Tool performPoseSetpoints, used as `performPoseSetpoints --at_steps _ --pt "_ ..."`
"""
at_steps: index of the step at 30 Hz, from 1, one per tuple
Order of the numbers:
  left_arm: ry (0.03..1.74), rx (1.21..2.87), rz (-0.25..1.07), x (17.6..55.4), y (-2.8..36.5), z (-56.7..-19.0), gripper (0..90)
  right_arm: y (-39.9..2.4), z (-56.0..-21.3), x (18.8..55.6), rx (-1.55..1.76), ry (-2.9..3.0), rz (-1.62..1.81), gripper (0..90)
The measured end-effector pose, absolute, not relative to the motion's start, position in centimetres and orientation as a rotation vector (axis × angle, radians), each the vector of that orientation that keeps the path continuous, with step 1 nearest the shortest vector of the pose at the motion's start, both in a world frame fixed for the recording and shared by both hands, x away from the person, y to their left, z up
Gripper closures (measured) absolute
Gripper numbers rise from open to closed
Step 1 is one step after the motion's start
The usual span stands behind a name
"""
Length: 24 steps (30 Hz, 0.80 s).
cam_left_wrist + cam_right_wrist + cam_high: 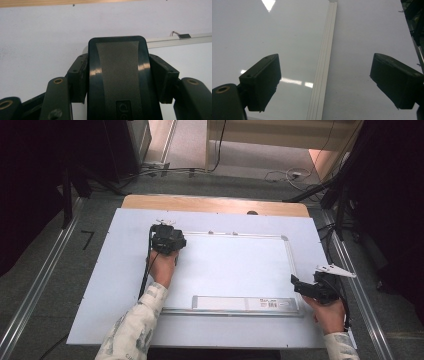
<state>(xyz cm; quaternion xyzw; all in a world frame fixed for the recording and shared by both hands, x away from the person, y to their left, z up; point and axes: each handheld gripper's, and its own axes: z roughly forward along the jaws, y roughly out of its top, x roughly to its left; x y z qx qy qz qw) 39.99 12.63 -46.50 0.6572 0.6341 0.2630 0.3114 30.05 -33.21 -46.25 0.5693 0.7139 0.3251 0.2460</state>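
A white whiteboard (235,265) with a silver frame lies flat on the table. My left gripper (167,239) hovers at the board's far left corner. In the left gripper view my left gripper (120,75) is shut on a black eraser (117,62) with a textured top, both pads pressing its sides. My right gripper (298,286) stands at the board's near right corner. In the right gripper view my right gripper (324,82) is open, with the board's frame strip (325,57) running between the jaws and nothing held.
A white sheet (100,295) covers the table, with bare wood (215,204) along the far edge. A grey tray strip (245,303) sits on the board's near edge. A small metal clip (183,35) sits on the frame. Cables and dark stands (340,190) surround the table.
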Motion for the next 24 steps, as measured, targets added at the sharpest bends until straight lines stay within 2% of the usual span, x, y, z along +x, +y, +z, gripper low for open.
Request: performPoseSetpoints --at_steps 24 --pt "1.773 1.722 0.687 42.4 11.0 -48.1 40.5 -33.5 -46.2 30.0 1.559 1.941 0.896 8.5"
